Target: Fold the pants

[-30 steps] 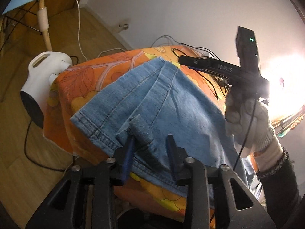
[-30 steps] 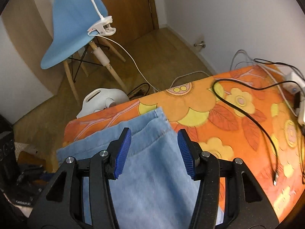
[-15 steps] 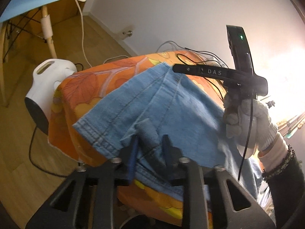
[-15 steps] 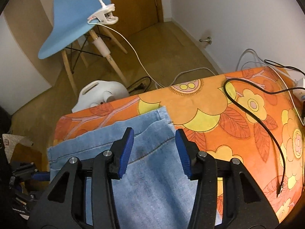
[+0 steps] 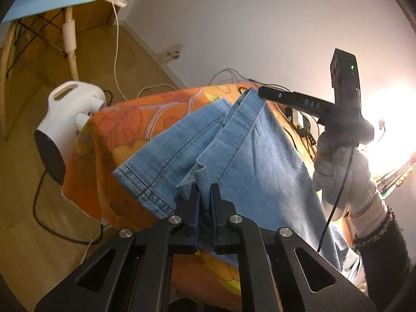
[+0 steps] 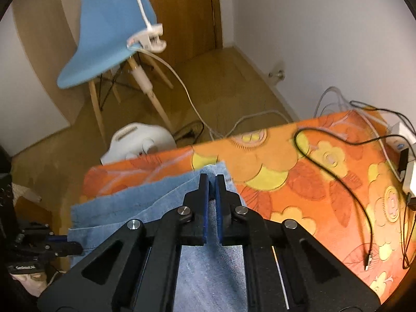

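Light blue jeans (image 5: 247, 161) lie on a table under an orange flowered cloth (image 5: 124, 119), their leg ends toward the table's left end. My left gripper (image 5: 204, 189) is shut on a raised pinch of denim by the near hem. In the left wrist view a gloved hand (image 5: 338, 169) holds my right gripper (image 5: 261, 93) at the far hem corner. In the right wrist view, the right gripper (image 6: 212, 182) is shut on that edge of the jeans (image 6: 145, 202), which is lifted off the cloth (image 6: 299, 182). The left gripper (image 6: 78, 247) shows at the lower left there.
A white appliance (image 5: 67, 109) stands on the wooden floor beside the table's end. A blue chair (image 6: 109, 33) with a white clip and cord is behind it. Black cables (image 6: 338, 182) and white chargers (image 6: 408, 161) lie on the cloth's right side by the wall.
Both grippers have closed their jaws onto the denim. The right gripper has lifted the far hem corner a little, so the layers there now stand apart.
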Demonstrator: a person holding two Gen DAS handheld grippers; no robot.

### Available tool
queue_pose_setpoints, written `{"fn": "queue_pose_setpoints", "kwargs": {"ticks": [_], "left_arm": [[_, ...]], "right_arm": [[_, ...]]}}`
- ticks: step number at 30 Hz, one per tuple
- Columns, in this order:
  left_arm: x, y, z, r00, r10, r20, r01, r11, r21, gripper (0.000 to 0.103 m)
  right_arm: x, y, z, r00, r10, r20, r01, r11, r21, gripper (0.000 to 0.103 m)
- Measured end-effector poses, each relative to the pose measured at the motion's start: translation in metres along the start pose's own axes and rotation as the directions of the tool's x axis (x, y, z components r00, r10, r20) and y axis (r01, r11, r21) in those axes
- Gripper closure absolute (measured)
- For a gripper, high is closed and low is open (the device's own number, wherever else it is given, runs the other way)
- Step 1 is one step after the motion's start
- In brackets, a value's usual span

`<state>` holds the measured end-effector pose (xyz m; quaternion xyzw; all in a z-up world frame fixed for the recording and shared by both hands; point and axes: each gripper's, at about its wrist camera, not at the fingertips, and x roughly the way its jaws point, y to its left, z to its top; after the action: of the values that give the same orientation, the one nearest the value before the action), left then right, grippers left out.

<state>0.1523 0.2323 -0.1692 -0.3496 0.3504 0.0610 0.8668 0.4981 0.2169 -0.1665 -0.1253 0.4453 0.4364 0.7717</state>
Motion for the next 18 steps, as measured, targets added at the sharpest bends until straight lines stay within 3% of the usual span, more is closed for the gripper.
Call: {"fn": "queue_pose_setpoints", "kwargs": {"ticks": [7,9,10,12,18], "left_arm": [[-0.01,0.004,0.007,1.0,-0.002,0.029,0.001,1.0,0.013,0.097],[-0.007,0.004,0.004,1.0,0.011,0.018,-0.011,1.0,0.027,0.097],[-0.006,0.004,0.003,1.0,0.017,0.014,-0.017,0.999,0.033,0.097],[-0.003,0.006,0.001,1.0,0.018,0.005,-0.018,0.999,0.031,0.097],[0.0,0.009,0.001,1.0,0.019,-0.01,-0.019,0.999,0.033,0.097]], "right_arm": [[0.002,0.01,0.024,0.999,-0.014,0.034,0.014,1.0,-0.008,0.102],[0.011,0.009,0.024,0.998,0.067,-0.021,-0.066,0.998,0.01,0.101],[0.017,0.007,0.023,0.995,0.083,-0.05,-0.082,0.996,0.024,0.099],[0.029,0.001,0.018,0.994,0.05,-0.096,-0.047,0.998,0.035,0.083],[0.055,-0.009,0.003,0.987,0.025,-0.16,-0.02,0.999,0.033,0.077]]}}
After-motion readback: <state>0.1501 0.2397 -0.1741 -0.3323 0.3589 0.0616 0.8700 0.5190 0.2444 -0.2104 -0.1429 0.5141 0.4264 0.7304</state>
